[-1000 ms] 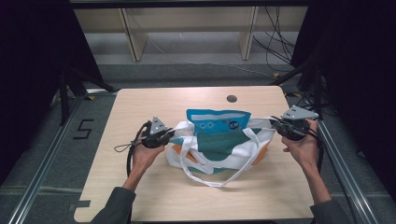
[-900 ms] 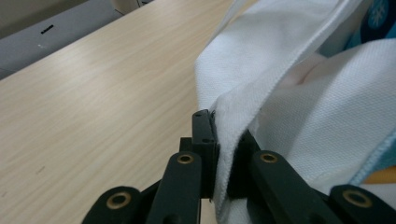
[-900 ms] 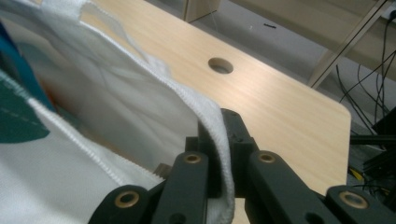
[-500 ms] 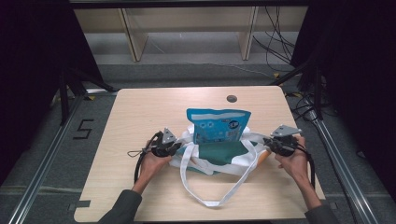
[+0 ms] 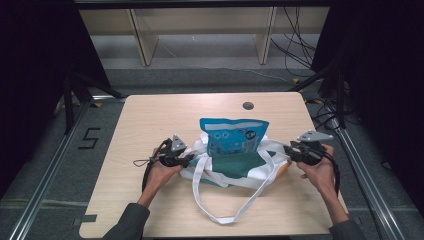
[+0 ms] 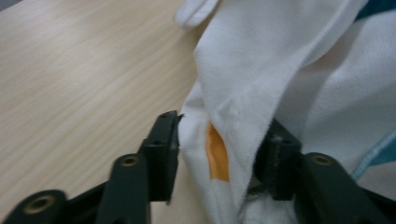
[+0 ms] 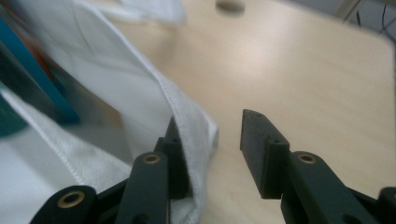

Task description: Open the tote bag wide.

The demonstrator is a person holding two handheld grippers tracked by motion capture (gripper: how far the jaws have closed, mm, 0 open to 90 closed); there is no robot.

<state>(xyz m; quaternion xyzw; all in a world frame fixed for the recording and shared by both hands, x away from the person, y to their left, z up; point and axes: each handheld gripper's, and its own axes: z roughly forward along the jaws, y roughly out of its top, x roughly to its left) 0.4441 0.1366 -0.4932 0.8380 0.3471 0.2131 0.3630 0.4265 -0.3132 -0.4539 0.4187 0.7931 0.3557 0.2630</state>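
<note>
The tabletop (image 5: 150,120) is the largest item in front of you: a pale wooden surface that carries everything and runs beyond both tongs. A small dark round insert (image 5: 248,105) sits in it, far ahead of both tongs.

The white tote bag (image 5: 235,172) lies slumped on the tabletop directly between your two tongs, with its open mouth facing up. Its dark green lining shows in the opening. One long white strap (image 5: 225,212) loops out onto the tabletop on your side of the tongs.

A blue pouch (image 5: 233,135) stands upright in the bag's mouth, roughly midway between the tongs and slightly beyond the line that joins them.

Your left tongs (image 5: 189,159) are at the bag's left edge. The jaws have just been opening and now stand apart. In the left gripper view a fold of white fabric with a small orange patch (image 6: 217,154) lies between them; it touches both pads but is not pinched.

Your right tongs (image 5: 289,150) are at the bag's right edge. These jaws have also just been opening and are spread. In the right gripper view the bag's hemmed edge (image 7: 196,126) drapes over one jaw, while the other jaw stands clear above bare tabletop.
</note>
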